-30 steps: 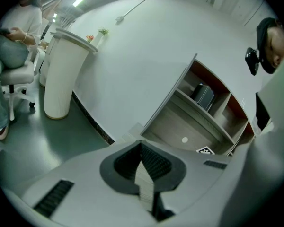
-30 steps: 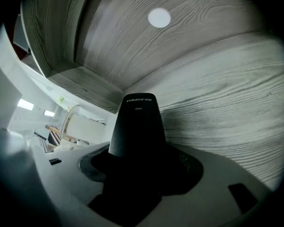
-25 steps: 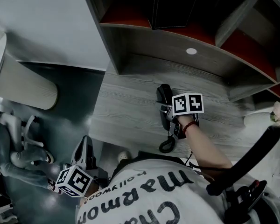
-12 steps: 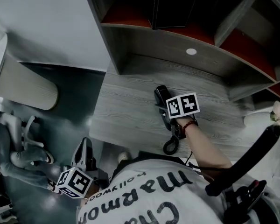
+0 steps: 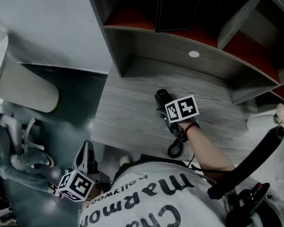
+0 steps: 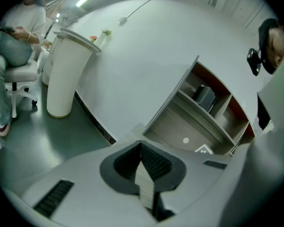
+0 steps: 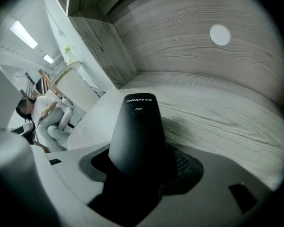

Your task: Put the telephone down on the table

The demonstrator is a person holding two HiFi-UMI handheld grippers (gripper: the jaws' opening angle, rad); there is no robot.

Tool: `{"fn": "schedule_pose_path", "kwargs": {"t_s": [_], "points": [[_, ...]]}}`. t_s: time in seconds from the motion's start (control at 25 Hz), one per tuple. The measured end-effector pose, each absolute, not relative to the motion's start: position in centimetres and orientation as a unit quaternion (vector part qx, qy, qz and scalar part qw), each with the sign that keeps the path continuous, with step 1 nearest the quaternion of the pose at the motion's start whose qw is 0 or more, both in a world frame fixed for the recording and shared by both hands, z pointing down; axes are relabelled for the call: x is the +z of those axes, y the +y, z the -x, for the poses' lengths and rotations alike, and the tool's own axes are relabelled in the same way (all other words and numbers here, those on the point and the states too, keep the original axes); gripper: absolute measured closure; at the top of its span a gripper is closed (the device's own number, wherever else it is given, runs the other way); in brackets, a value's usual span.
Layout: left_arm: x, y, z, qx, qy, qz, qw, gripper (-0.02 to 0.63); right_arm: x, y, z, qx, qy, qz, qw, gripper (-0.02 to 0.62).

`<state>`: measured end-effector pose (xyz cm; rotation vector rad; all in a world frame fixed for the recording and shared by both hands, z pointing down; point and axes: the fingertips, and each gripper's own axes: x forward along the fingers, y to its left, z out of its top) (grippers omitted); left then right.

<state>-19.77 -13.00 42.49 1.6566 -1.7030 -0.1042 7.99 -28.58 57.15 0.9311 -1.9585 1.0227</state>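
The telephone [image 5: 163, 98] is a black handset with a coiled cord [image 5: 174, 148] trailing toward me. It is low over the grey wood table [image 5: 128, 112]; I cannot tell whether it touches. My right gripper [image 5: 168, 113], under its marker cube, is shut on the handset. In the right gripper view the telephone [image 7: 137, 131] fills the space between the jaws of the right gripper [image 7: 142, 174] and points at the table [image 7: 217, 108]. My left gripper [image 5: 86, 148] hangs by my left side, off the table; in the left gripper view this gripper [image 6: 144, 174] is shut on nothing.
Grey shelving with red-brown backs [image 5: 180, 32] rises behind the table, with a black box [image 5: 176, 6] on a shelf and a white disc [image 5: 194, 54] on the back panel. A white rounded counter [image 6: 66, 74] and a seated person [image 6: 14, 46] are to the left. A chair arm [image 5: 246, 169] is at my right.
My right gripper has rolled and shifted slightly left with the handset, whose far end has swung left. The left gripper has not moved.
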Motion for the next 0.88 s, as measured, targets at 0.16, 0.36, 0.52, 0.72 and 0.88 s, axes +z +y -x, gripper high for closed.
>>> {"fn": "schedule_pose_path", "kwargs": {"t_s": [0.16, 0.36, 0.52, 0.72, 0.88], "points": [[42.4, -13.2, 19.6, -0.041, -0.664, -0.649, 0.369, 0.597, 57.2, -28.6, -8.0, 0.396, -0.762, -0.361, 0.364, 0.316], [42.5, -13.4, 19.4, -0.044, -0.661, -0.653, 0.368, 0.597, 57.3, -28.5, -7.9, 0.376, -0.764, -0.36, 0.381, 0.314], [42.5, -13.5, 19.0, -0.043, -0.659, -0.654, 0.368, 0.597, 57.3, -28.4, -7.9, 0.378, -0.77, -0.349, 0.378, 0.314], [42.5, -13.5, 18.7, -0.045, -0.658, -0.655, 0.368, 0.597, 57.2, -28.2, -7.9, 0.364, -0.776, -0.337, 0.389, 0.314], [42.5, -13.3, 18.5, -0.045, -0.658, -0.657, 0.366, 0.597, 57.4, -28.0, -7.8, 0.338, -0.778, -0.33, 0.413, 0.314]]}}
